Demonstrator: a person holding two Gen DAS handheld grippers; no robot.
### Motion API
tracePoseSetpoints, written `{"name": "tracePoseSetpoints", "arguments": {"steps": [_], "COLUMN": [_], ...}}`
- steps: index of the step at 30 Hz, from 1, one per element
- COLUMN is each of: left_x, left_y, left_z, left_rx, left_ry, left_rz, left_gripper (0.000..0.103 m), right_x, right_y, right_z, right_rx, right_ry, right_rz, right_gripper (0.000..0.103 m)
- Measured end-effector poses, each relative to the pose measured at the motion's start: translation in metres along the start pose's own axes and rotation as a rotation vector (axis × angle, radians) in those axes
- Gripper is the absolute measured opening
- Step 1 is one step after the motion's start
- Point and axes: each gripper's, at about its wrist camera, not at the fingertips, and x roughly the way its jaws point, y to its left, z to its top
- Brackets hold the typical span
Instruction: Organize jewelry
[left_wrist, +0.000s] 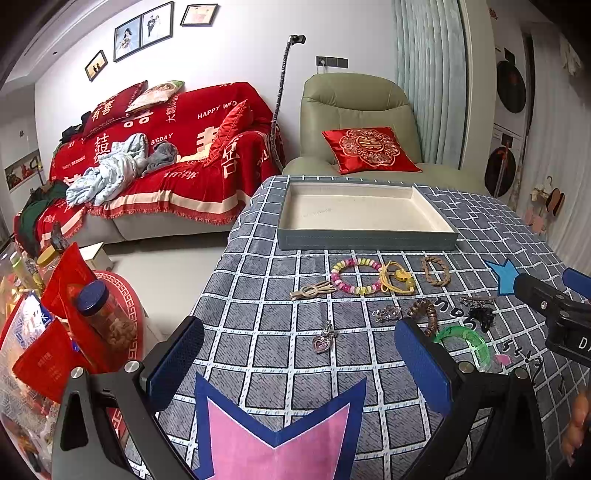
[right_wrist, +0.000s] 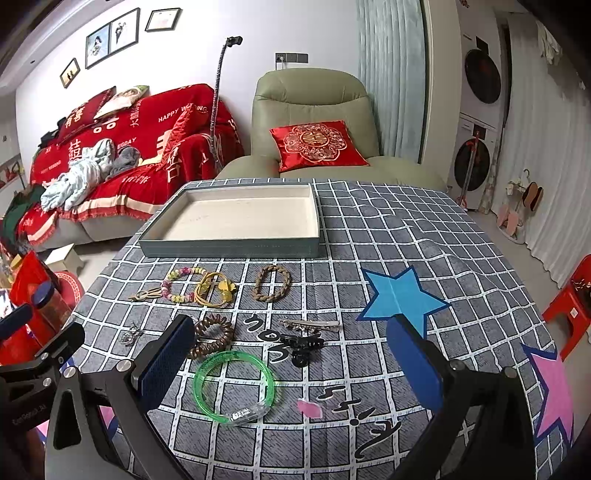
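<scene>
A shallow grey tray (left_wrist: 365, 242) (right_wrist: 229, 249) with a cream inside stands empty at the table's far side. Jewelry lies loose in front of it: a pastel bead bracelet (left_wrist: 356, 276) (right_wrist: 181, 283), a yellow cord charm (left_wrist: 398, 281) (right_wrist: 216, 290), a braided brown bracelet (left_wrist: 436, 271) (right_wrist: 272, 282), a heart pendant (left_wrist: 323, 339), a brown coil tie (right_wrist: 212, 336), a green bangle (left_wrist: 467, 343) (right_wrist: 234, 386), a black claw clip (right_wrist: 303, 347), a silver clip (right_wrist: 310, 325). My left gripper (left_wrist: 295, 365) is open and empty, near the pendant. My right gripper (right_wrist: 291, 365) is open and empty, over the bangle.
The table has a grey checked cloth (right_wrist: 388, 229) with star patches. A red-covered sofa (left_wrist: 166, 155) and a green armchair (left_wrist: 354, 122) stand behind. Red bags and a jar (left_wrist: 105, 317) sit to the left, a red stool (right_wrist: 570, 306) to the right.
</scene>
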Motion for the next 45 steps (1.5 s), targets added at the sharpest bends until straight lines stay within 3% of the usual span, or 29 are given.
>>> {"name": "tracePoseSetpoints", "arguments": {"steps": [45], "left_x": [-0.0058], "left_y": [-0.0014], "left_z": [0.006], "left_rx": [0.002], "left_ry": [-0.01], "left_rz": [-0.009], "left_gripper": [0.103], "right_x": [-0.0053], "right_y": [-0.0007], "right_z": [0.0023], "right_rx": [0.011], "right_ry": [-0.015], "right_rz": [0.012], "right_gripper": [0.103]}}
